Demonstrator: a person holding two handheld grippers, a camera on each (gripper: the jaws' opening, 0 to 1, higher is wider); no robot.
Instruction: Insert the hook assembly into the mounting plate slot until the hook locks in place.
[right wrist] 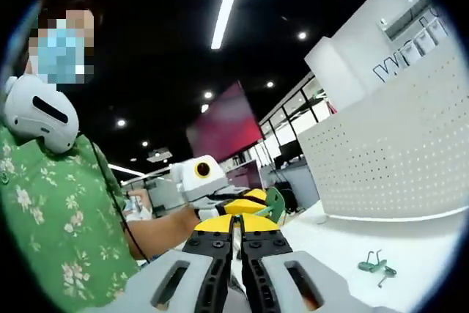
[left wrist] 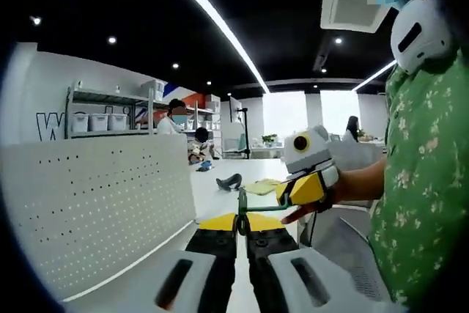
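In the left gripper view my left gripper [left wrist: 242,222] is shut on a thin green plate piece [left wrist: 242,201] that stands edge-on between its yellow tips. A green hook rod [left wrist: 265,209] runs from that piece to the right gripper [left wrist: 304,190], held in a hand at mid right. In the right gripper view my right gripper [right wrist: 234,225] has its jaws together on a thin part. Just beyond it is the left gripper [right wrist: 245,207], with the flat green piece [right wrist: 275,203] at its tips. Both grippers are held in the air above a white table [right wrist: 344,243].
A white pegboard panel [left wrist: 95,203] stands at the left of the table; its face [right wrist: 396,159] also shows behind the grippers. Loose green hooks [right wrist: 377,263] lie on the table. A person in a green floral shirt [left wrist: 425,203] is close by. A dark object [left wrist: 229,181] and a yellow-green sheet [left wrist: 260,187] lie farther off.
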